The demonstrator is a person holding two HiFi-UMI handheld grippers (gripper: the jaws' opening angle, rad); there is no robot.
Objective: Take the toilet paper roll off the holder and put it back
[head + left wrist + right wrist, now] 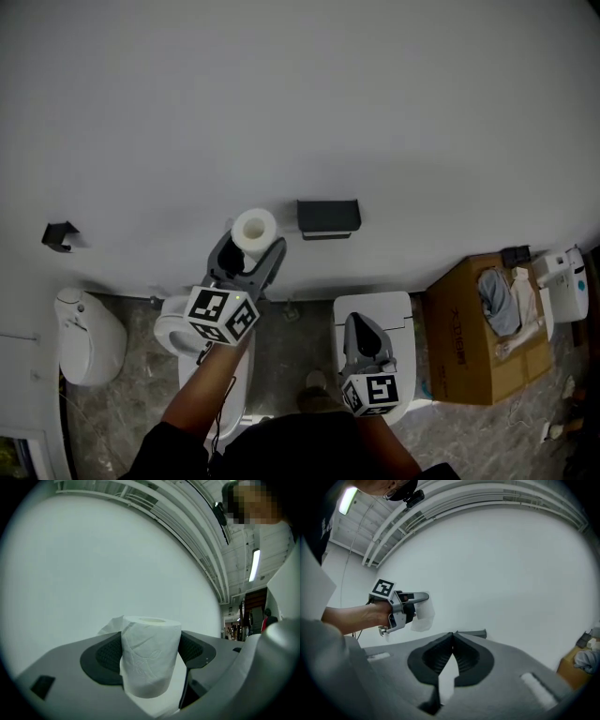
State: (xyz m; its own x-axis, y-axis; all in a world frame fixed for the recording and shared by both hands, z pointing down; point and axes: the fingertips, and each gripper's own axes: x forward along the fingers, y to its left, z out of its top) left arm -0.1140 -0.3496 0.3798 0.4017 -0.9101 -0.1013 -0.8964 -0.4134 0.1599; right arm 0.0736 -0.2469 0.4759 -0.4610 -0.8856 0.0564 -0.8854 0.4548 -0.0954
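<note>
Our left gripper [251,248] clamps the toilet paper roll [254,228], already off the holder [328,217]; we have yet to rehang it, right gripper [453,639] closed empty

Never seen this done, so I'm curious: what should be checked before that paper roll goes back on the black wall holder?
1. Toilet paper roll clamped in left gripper: ok.
2. Wall holder in sight, nothing blocking it: ok.
3. Roll lined up with holder: not ok, it sits left of it.
4. Right gripper shut, empty, out of the way: ok.
5. Holder's bar free to take roll: cannot tell.
</note>
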